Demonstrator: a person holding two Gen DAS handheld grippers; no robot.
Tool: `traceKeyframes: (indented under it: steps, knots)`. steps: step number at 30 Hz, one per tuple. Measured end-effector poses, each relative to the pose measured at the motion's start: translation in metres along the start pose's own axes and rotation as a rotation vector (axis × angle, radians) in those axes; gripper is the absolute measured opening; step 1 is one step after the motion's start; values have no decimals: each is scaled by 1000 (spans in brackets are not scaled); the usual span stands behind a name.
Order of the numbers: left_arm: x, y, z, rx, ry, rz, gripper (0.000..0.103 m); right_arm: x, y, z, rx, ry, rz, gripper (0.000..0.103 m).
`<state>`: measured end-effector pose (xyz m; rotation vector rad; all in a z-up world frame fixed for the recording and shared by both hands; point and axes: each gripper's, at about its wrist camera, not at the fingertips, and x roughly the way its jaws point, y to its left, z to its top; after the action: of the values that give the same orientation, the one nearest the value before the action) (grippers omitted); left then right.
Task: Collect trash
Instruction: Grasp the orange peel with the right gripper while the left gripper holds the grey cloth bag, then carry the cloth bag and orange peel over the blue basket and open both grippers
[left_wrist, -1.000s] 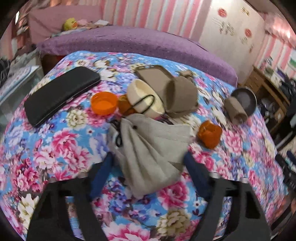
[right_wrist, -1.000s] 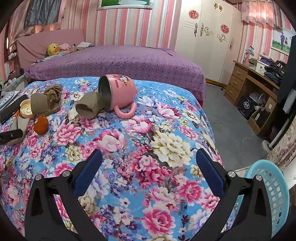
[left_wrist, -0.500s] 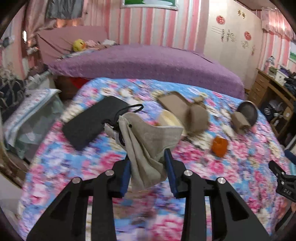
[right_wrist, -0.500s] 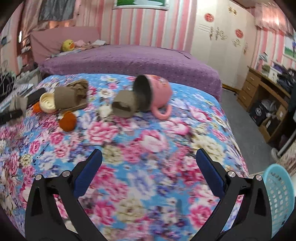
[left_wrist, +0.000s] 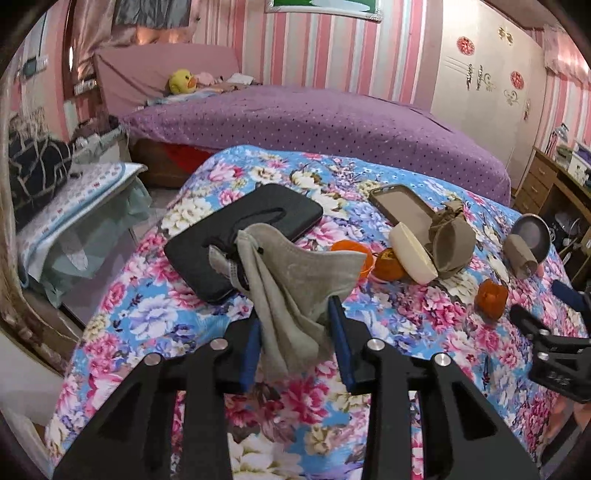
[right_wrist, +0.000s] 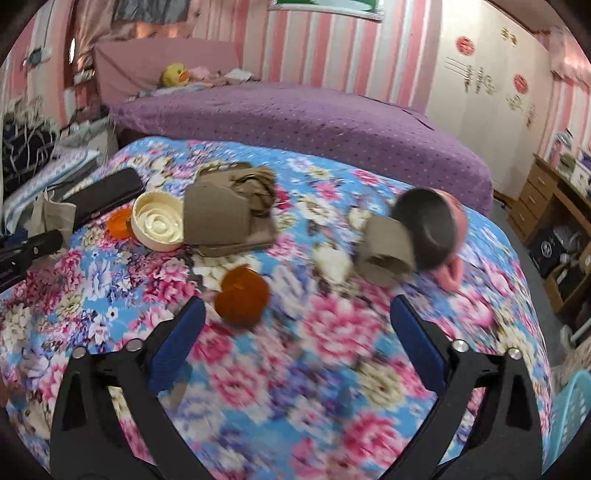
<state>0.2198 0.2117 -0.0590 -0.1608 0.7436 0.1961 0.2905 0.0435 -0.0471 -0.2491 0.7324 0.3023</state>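
So the left gripper is pinched tight on a grey cloth, lifted clear of the floral bed and dangling between the blue pads. The right gripper is spread wide with nothing in it, hanging over the bed near an orange lump.

Looks like early days to me: one piece picked up, none binned that I can see. The blue basket sits off the bed's right edge, contents hidden. Left on the bed: a cardboard tube touching the pink mug, a crumpled brown bag, a cream lid, and more orange bits.

The black case and mug probably aren't trash, so they're things to work around.
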Motion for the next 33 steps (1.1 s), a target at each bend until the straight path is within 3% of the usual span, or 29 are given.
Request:
traceKeyframes:
  steps: [6,8,13,23,33]
  knots:
    - [2,-3,0,3,6,-20,35,30,15,2,-38,93,61,64]
    - [2,-4,1,0,6,-27,35,33,18,2,-54,106,86,43]
    - [0,-4,1,-17,9,-47,35,26,15,1,-44,86,116,28]
    - [-4,-29,-6,23,19,-69,35,-18,-29,-17,8,20,81,26]
    - [-25,-90,-24,162,-1,-126,35,-86,-103,-70,88,-2,-9,26]
